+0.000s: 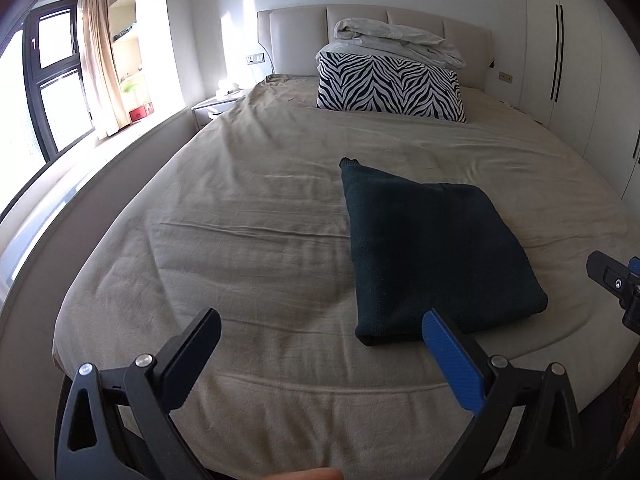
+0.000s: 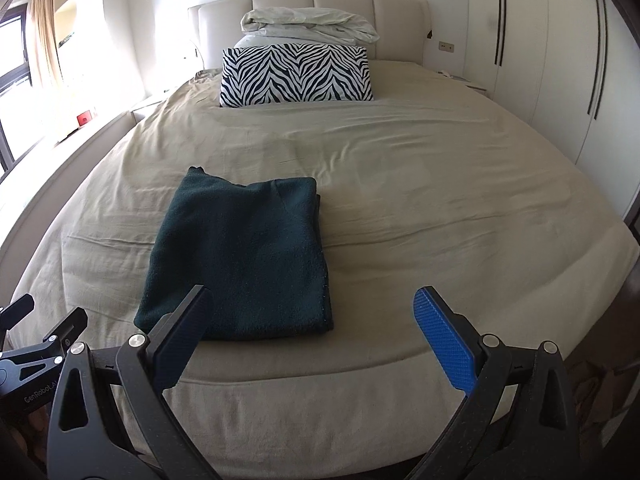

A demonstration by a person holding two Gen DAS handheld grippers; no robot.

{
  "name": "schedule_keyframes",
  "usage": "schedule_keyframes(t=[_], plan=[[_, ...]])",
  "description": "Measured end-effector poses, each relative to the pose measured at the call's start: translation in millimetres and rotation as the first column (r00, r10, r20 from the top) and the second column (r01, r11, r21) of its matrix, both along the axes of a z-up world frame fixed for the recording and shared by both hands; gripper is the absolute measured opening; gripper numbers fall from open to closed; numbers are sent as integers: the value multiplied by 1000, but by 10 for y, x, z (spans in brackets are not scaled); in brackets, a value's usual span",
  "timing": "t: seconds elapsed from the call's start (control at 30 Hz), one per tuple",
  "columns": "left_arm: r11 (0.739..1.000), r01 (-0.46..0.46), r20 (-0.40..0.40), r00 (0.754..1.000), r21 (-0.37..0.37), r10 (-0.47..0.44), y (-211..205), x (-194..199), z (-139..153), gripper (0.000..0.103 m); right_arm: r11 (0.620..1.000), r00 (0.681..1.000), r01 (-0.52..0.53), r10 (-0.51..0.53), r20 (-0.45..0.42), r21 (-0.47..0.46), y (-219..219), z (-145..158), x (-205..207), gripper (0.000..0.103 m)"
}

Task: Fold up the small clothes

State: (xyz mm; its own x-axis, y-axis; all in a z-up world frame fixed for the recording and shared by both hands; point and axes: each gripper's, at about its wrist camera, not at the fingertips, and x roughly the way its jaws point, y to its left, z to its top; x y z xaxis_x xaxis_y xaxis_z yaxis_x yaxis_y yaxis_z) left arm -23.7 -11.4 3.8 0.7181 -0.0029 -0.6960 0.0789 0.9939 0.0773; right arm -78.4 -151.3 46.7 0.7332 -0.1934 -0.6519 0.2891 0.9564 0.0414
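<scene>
I see a dark green garment (image 1: 436,256) lying folded into a rough rectangle on the beige sheet (image 1: 248,216) near the foot of the bed. One narrow corner of it pokes out toward the headboard (image 1: 372,20).

My left hand-held gripper (image 1: 320,336) hangs above the foot of the bed with its jaws spread wide and nothing between them; its blue pad (image 1: 444,356) overlaps the garment's near edge in view, though I cannot tell if it touches.

My right hand-held gripper (image 2: 316,316) is likewise spread wide and empty, its dark finger (image 2: 184,332) in front of the garment's near edge.

A zebra pillow (image 2: 298,76) stands at the headboard with white bedding (image 2: 308,26) piled behind it.
</scene>
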Motion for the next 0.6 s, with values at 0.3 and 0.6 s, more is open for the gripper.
schedule_keyframes(t=[0.3,0.6], plan=[[1000,9,-36,999,-18,-9,-9,36,-67,103,1000,998,-27,28,-51,10,-3,-178,61,102],[999,17,-74,997,-42,-20,-40,48,-139,103,999,996,-37,38,-80,13,19,-274,113,102]])
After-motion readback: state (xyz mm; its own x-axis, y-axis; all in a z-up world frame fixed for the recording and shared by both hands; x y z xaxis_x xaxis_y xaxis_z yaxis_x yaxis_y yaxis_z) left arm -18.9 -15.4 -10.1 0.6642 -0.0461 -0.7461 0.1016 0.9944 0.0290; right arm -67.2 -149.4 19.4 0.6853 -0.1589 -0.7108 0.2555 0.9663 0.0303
